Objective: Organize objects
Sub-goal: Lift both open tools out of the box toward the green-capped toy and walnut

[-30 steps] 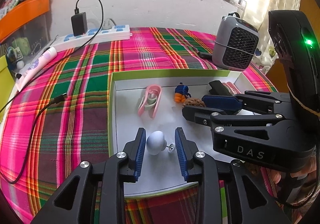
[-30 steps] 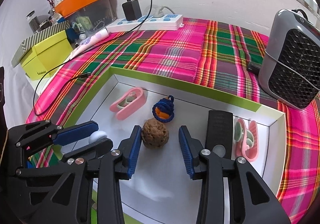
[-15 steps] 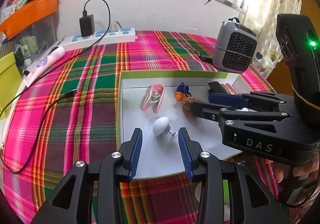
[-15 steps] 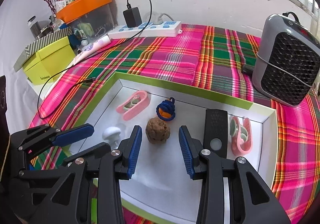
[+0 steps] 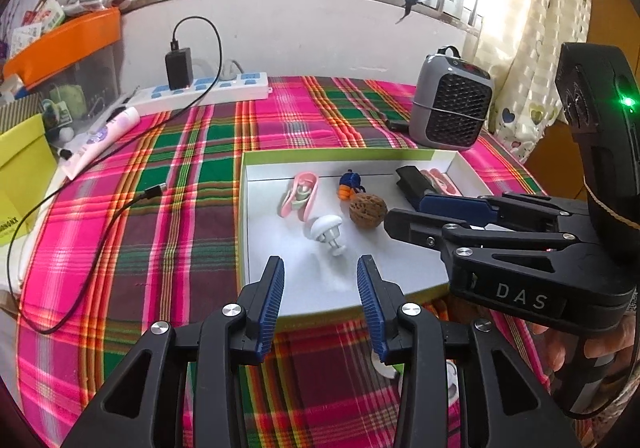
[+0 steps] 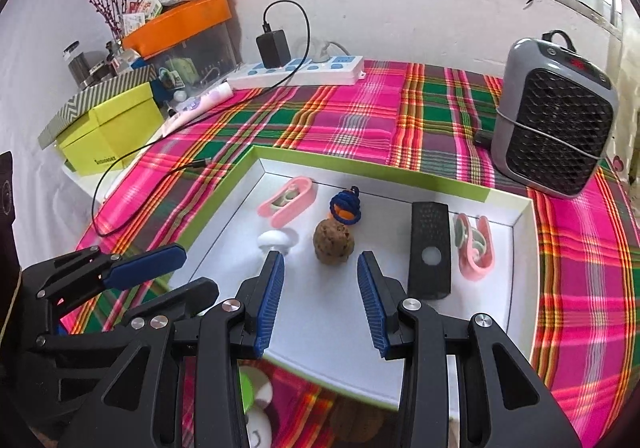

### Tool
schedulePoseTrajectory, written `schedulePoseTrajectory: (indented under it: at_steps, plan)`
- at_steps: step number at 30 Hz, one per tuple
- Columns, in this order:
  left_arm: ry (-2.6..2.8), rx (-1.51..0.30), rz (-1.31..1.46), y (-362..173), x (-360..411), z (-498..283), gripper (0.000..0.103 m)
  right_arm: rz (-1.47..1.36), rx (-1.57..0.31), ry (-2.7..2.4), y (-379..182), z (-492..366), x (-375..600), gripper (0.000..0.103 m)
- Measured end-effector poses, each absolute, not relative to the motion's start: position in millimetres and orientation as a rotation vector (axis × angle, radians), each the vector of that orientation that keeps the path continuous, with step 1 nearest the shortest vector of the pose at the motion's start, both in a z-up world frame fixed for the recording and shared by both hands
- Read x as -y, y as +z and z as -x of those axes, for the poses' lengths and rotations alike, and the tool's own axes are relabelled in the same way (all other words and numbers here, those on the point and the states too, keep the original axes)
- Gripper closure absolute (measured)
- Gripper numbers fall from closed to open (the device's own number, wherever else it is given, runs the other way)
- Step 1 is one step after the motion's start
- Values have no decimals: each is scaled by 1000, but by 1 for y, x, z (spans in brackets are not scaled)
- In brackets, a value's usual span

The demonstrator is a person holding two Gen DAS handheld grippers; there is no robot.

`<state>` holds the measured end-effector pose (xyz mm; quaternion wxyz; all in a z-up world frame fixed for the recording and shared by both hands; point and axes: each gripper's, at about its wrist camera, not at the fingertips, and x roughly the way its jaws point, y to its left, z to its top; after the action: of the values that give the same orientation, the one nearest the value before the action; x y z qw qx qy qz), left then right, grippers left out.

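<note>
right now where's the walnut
In the white tray, about the middle, free of both grippers: white knob to its left, black remote to its right.

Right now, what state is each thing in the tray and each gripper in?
Left gripper: open, empty, above the tray's near edge.
Right gripper: open, empty.
White knob: tipped on its side in the tray.
Walnut: resting in the tray, not gripped.
Black remote: lying flat.
Pink clips: one at each side of the tray.
Charger: plugged into the power strip.
</note>
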<state>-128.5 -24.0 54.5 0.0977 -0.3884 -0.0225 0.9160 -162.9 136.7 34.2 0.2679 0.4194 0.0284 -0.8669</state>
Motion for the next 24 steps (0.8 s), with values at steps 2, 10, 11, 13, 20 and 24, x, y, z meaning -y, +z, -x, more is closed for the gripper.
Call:
schedulePoseTrajectory:
  at_steps: [2,10,11,13,20,24]
  plan:
    - [2711,72,1143,56,24,123,67,-1129,-70,-2343,35,159,-139,63]
    - [2723,61,1125,60,20,104,67,-1082,-48,-2369,43,133,-150,63]
    - [2723,59,1124,60,19,102,67,-1073,-57,-2381,44,130,-151,63]
    - [2729,45,1118,60,17,97,67,-1062,-61,-2393,46,124,-153,63]
    - [2739,25,1108,59,10,83,66,-1041,-51,-2422,47,106,-165,63]
    - [2734,42,1103,57,10,75,66,-1022,-43,-2451,47,96,-172,63]
